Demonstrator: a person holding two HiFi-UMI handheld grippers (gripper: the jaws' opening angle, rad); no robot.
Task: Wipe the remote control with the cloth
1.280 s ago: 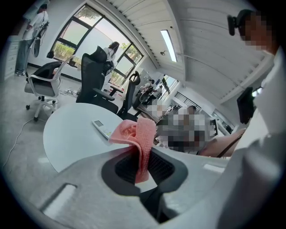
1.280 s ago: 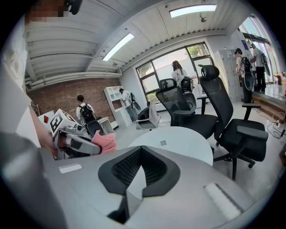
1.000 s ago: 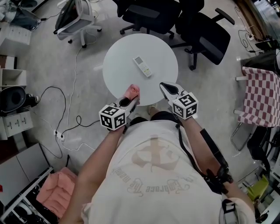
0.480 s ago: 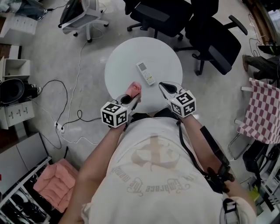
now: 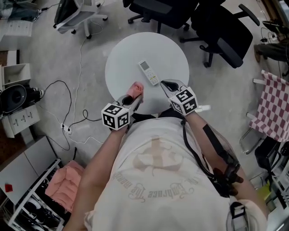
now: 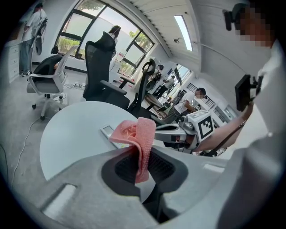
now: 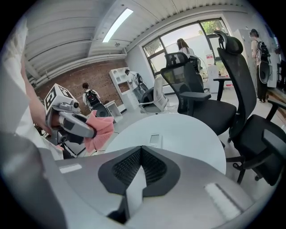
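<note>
From your head view, your left gripper (image 5: pixel 134 97) and right gripper (image 5: pixel 165 83) cover parts of the near rim of the table (image 5: pixel 131 49). The buttons on the remote (image 5: pixel 148 72) are too small to make out. The cloth (image 5: pixel 136 88) hides your left gripper's tips. In the left gripper view the cloth overlaps the remote, leaving only one end showing. The black chairs (image 5: pixel 156 11) and the checked fabric (image 5: pixel 273 106) are cut off by the picture's edges.

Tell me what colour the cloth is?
Pink. The cloth shows best in the left gripper view.
</note>
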